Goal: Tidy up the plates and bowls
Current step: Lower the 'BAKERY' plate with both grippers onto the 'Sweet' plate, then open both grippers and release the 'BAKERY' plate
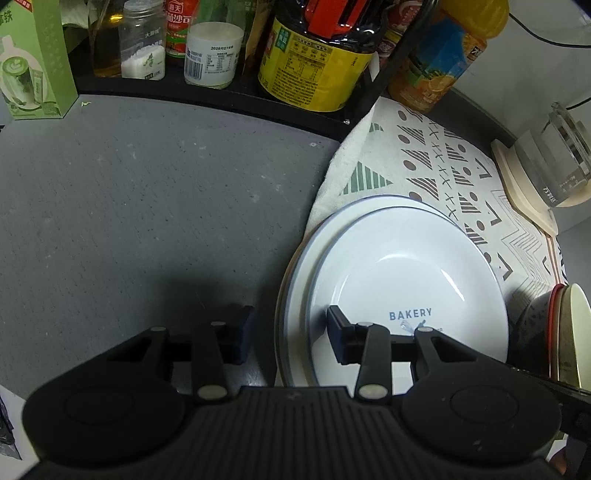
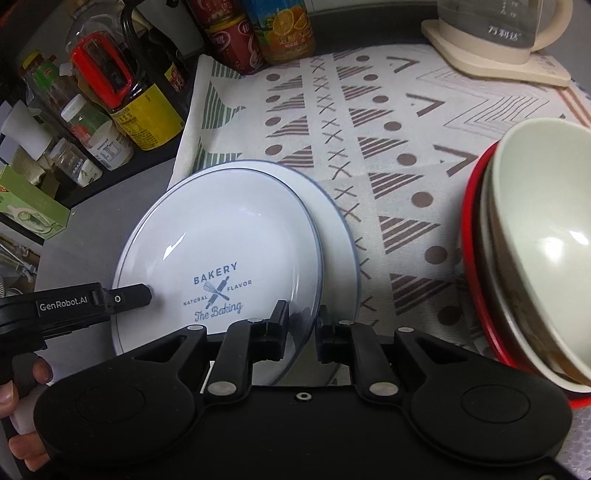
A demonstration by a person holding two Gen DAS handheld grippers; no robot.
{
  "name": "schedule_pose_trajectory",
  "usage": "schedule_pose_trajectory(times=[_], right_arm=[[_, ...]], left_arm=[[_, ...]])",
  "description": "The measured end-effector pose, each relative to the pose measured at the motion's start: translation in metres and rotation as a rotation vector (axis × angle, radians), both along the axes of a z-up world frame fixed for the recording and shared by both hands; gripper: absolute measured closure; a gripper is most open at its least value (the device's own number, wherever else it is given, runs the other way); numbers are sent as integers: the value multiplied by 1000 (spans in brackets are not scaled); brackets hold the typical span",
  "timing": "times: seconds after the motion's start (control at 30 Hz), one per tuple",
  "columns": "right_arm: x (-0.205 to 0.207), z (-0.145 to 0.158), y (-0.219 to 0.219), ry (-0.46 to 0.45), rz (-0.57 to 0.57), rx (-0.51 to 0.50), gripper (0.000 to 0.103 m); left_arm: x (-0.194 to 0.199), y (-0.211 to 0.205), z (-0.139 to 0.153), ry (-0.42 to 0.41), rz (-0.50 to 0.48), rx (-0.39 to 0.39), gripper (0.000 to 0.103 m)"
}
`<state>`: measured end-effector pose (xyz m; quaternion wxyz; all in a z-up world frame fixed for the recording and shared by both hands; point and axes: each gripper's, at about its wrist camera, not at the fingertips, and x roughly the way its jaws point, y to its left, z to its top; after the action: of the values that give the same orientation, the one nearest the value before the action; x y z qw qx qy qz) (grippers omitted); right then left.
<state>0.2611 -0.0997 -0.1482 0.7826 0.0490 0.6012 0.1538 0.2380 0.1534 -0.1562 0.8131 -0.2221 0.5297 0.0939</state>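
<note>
We are holding our left gripper (image 1: 291, 334) with its fingers spread wide apart, straddling the left rim of the upper BAKERY plate (image 1: 406, 291): one finger is hanging over the grey countertop (image 1: 147, 203), the other is sitting over the plate's well, and nothing is clamped. That plate is resting on a slightly larger blue-rimmed plate (image 1: 295, 280), offset toward 3 o'clock, and both are lying half on the patterned cloth (image 1: 443, 166).

In the right wrist view, our right gripper (image 2: 301, 332) is bracketing the near-right rim of the upper plate (image 2: 221, 236) at 6 o'clock, fingers a little apart with the edge between them; we cannot tell whether the pads are touching it. The lower plate (image 2: 340, 236) is peeking out at 3 o'clock. Stacked bowls (image 2: 535, 240), cream nested in a red-rimmed one, are tilting at 3 o'clock, well apart from the plates. A glass kettle (image 2: 509, 29) is standing at 1 o'clock and condiment bottles (image 2: 140, 110) are crowding 10 o'clock.
</note>
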Motion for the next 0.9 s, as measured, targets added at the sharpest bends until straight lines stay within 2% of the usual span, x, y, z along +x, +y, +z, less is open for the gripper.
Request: schedule_pose_trajectory(times=[0.1, 0.23, 0.43, 0.57, 0.8, 0.9], right_arm=[[2, -1, 2, 14, 3, 0, 87], [2, 6, -2, 38, -4, 17, 78], [-3, 23, -12, -2, 20, 9, 71], [-6, 31, -19, -13, 10, 27, 55], [-12, 54, -38, -48, -6, 95, 45], [-15, 64, -48, -75, -14, 120, 38]], left_arm=[[1, 0, 0, 3, 8, 8, 65], [-1, 3, -3, 2, 23, -9, 64], [0, 3, -5, 1, 25, -11, 64], [4, -1, -8, 15, 8, -8, 61], [8, -6, 0, 66, -8, 28, 61], [5, -7, 12, 61, -20, 33, 54]])
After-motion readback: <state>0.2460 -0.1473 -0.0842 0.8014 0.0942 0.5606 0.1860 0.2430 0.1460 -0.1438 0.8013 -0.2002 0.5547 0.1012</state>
